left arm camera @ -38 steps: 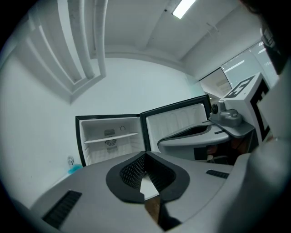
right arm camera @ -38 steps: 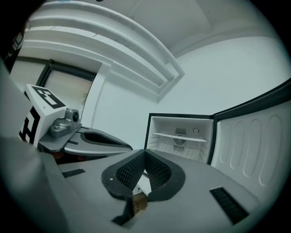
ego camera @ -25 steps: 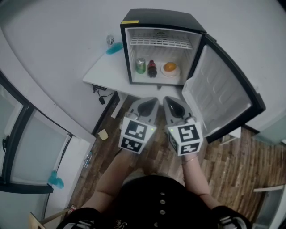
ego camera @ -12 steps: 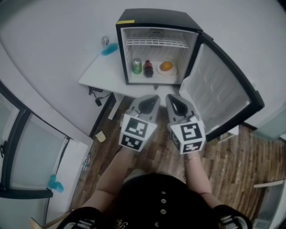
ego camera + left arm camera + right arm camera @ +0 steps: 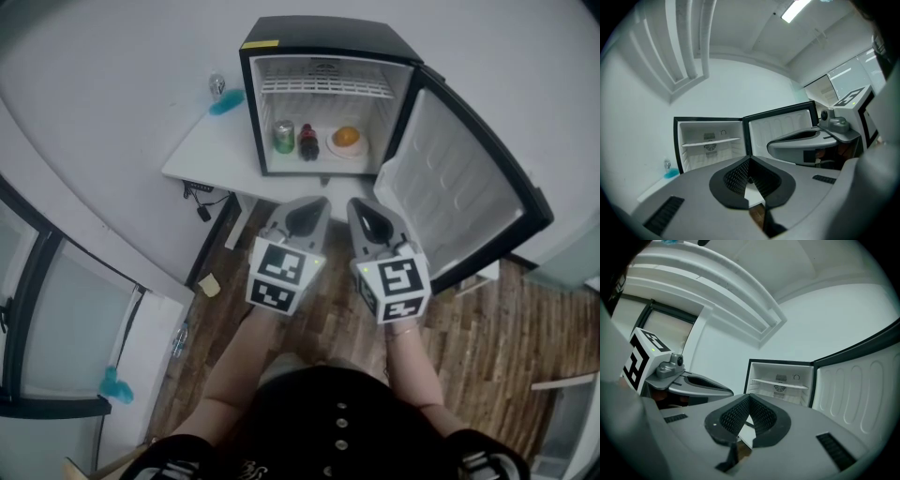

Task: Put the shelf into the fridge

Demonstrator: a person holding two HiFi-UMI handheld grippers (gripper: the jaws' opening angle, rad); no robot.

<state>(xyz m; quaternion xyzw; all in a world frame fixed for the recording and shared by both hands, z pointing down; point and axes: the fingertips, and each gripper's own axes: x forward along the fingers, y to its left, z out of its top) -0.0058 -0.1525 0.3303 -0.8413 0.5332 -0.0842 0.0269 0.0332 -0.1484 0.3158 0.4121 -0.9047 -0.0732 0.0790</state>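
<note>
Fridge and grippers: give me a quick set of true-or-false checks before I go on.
1. The fridge door stands open. True.
2. The left gripper holds the shelf. False: its jaws are shut on nothing; the white shelf sits in the fridge's upper part.
3. A green can stands left of a dark bottle. True.
4. The orange lies on the shelf. False: it lies on a plate on the fridge floor.
5. The right gripper is wide open. False: shut, empty.

Fridge [image 5: 328, 36] on table [image 5: 211, 155]; shelf [image 5: 323, 87] inside above can [image 5: 283, 137], bottle [image 5: 307, 142].
</note>
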